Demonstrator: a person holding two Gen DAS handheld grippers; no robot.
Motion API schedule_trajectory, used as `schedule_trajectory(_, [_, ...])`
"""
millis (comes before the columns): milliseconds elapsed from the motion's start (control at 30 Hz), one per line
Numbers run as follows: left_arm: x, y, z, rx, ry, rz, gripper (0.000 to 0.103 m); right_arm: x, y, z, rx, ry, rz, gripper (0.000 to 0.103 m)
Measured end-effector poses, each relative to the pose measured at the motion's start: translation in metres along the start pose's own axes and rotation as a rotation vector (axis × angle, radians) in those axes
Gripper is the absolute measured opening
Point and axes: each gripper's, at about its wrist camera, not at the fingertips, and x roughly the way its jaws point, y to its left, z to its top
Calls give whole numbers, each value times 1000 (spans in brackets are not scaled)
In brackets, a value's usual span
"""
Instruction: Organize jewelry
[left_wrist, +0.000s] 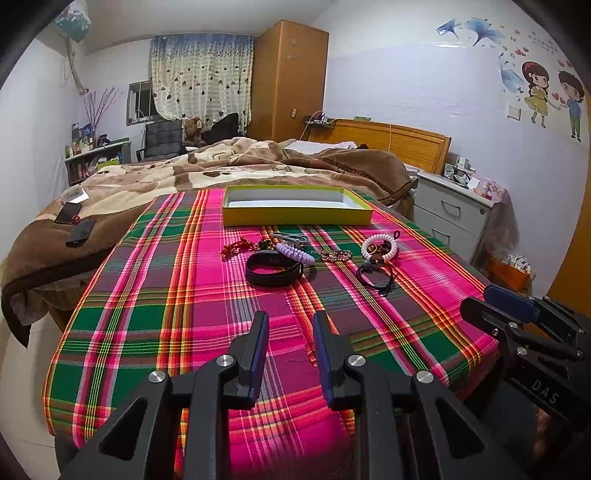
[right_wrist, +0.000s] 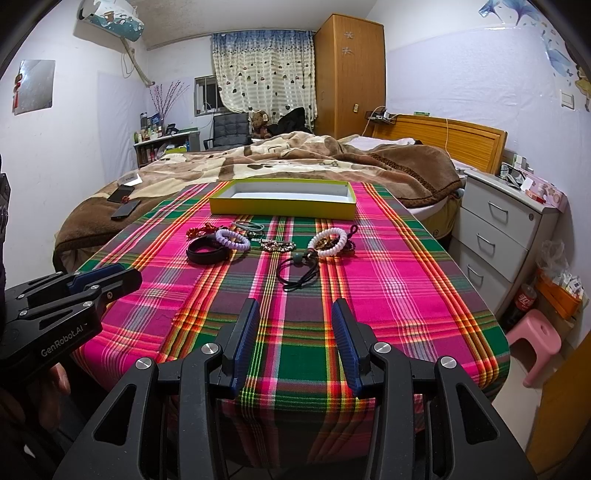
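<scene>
On the plaid cloth (right_wrist: 388, 288) the jewelry lies clustered before the empty yellow box (right_wrist: 282, 206), so with both the right gripper (right_wrist: 295, 347) and left gripper (left_wrist: 290, 354) parted and empty, you should pick the nearest black cord (right_wrist: 297, 275) first.
</scene>
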Motion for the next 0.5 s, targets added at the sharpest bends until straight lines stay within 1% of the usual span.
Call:
schedule_trajectory(300, [15,1,3,10,29,-2,24,6,-2,2,4,10,-3,42])
schedule_trajectory(500, [36,10,12,0,66,11,24,25,-12,11,7,37,3,42])
